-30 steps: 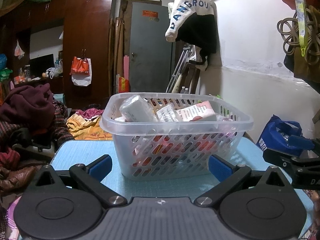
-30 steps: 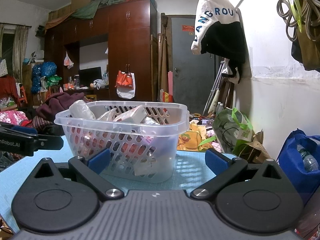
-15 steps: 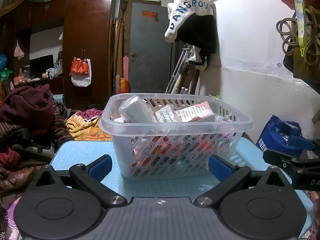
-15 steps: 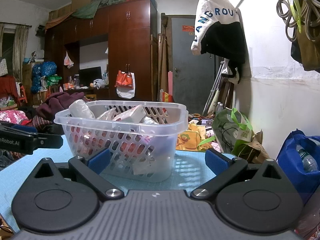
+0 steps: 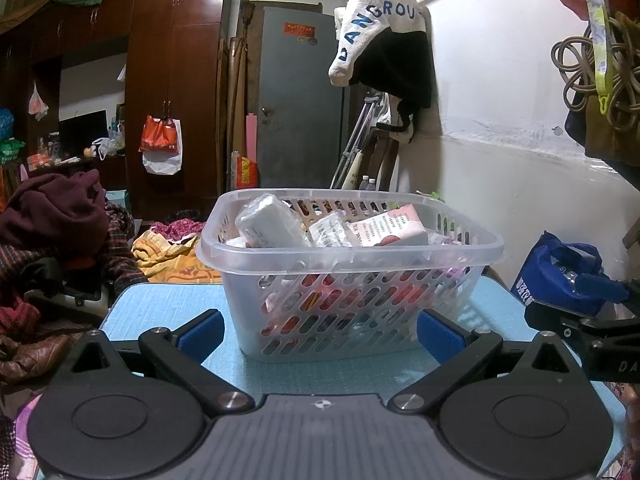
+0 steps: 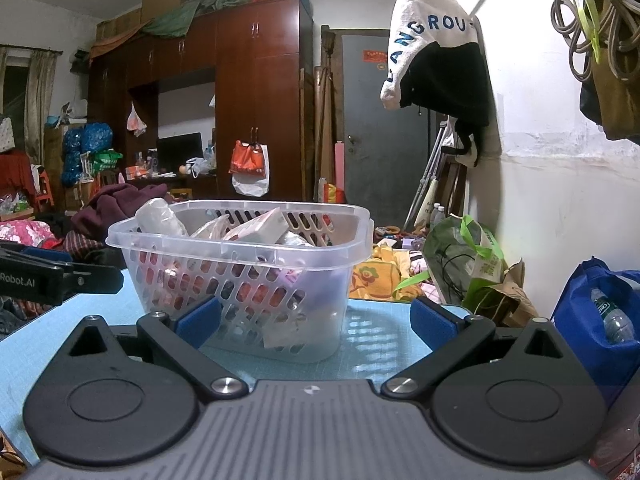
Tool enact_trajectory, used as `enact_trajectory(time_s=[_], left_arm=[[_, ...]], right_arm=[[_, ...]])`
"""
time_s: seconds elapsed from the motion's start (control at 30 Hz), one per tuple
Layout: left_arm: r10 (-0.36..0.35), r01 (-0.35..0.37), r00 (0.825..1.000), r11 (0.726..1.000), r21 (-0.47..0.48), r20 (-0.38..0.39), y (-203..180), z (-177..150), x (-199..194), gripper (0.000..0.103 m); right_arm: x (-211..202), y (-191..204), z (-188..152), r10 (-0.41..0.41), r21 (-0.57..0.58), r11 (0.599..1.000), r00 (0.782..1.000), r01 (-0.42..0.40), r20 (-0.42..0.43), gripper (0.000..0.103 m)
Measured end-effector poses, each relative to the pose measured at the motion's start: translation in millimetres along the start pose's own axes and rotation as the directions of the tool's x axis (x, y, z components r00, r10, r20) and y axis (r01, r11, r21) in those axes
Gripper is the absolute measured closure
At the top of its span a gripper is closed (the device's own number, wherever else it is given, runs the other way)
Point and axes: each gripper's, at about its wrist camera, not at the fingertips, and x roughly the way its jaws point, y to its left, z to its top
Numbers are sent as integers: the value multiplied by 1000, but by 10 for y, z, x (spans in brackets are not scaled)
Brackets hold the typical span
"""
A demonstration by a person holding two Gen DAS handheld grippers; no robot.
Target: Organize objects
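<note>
A clear plastic slotted basket stands on the light blue table, filled with several wrapped packets, among them a white packet and a pink-and-white box. My left gripper is open and empty, just in front of the basket, low over the table. My right gripper is open and empty too, facing the basket from its right side. The right gripper shows at the right edge of the left wrist view, and the left gripper shows at the left edge of the right wrist view.
The table ends just behind the basket. Piles of clothes lie to the left. A blue bag and a green bag stand on the floor by the white wall at the right. Wardrobes and a grey door stand behind.
</note>
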Motion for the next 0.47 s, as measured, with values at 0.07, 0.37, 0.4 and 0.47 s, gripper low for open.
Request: enact_trajectory(time_s=[0.07,0.37,0.4,0.47], left_arm=[[-1,1,1000,1000,1,2,-14,9,-6,0],[-23,22,1000,1000,14,21,-81,21,-52,0],[-23,22,999,1000,17,24,-86,21,-58,0],[-23,23,999,1000,15,30,-95,19,-68,0]], right_arm=[[1,2,0,0,0,1000,1000,0,0,0],[-1,-8,-1,1,-1,1000,1000,-1,-1,0],[2,9,0,0,-1,1000,1000,0,0,0],[1,4,0,1,1,1000,1000,-1,0,0]])
